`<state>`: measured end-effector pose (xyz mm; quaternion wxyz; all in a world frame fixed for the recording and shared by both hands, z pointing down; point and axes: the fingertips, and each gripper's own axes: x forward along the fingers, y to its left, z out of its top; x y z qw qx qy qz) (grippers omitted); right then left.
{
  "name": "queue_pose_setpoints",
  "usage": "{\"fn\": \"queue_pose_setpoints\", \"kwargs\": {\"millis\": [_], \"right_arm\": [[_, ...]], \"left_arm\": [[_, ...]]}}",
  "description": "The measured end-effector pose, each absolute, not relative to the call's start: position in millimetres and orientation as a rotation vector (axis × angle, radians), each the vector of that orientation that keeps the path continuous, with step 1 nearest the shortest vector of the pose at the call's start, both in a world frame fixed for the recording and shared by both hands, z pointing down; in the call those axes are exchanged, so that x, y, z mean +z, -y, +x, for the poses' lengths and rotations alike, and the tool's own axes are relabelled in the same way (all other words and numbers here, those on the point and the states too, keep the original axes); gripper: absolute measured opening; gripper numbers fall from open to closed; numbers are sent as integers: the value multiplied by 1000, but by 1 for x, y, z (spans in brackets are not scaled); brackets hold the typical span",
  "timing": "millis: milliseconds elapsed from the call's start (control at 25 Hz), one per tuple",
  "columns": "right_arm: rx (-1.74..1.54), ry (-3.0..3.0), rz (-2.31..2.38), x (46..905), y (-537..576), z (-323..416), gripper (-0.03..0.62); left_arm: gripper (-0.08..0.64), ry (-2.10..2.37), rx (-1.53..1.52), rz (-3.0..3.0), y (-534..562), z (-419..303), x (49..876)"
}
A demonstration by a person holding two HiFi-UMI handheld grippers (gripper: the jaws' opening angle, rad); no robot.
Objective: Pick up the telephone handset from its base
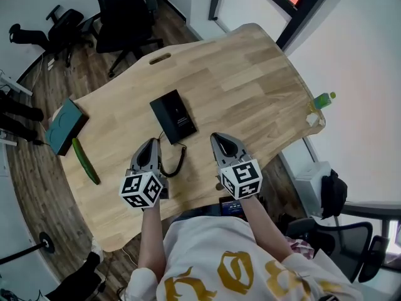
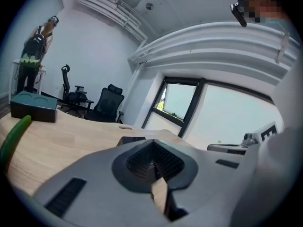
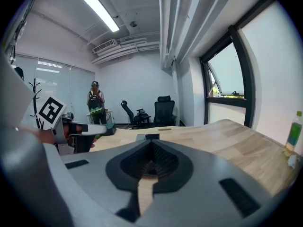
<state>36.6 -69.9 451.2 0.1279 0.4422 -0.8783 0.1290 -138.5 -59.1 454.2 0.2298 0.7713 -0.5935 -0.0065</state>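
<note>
My left gripper [image 1: 150,148] and right gripper [image 1: 220,144] both have jaws together, empty. The telephone handset [image 1: 165,118] sits on its base [image 1: 183,115] mid-table [image 1: 250,74], just beyond them. I should open up first, then straddle it squarely, clear of the coiled cord [image 1: 178,162].

Black telephone [image 1: 173,116], lying flat on table [image 1: 250,74], coiled cord [image 1: 182,156] trailing
</note>
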Motion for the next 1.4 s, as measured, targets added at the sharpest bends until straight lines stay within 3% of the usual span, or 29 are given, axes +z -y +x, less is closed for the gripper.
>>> {"fn": "queue_pose_setpoints", "kwargs": {"millis": [880, 1400], "right_arm": [[249, 2646, 1332, 423, 102, 24, 6], [347, 2604, 1255, 456, 122, 10, 6]], "left_arm": [[6, 1687, 41, 2144, 88, -151, 444], [6, 1645, 103, 2114, 103, -157, 472]]}}
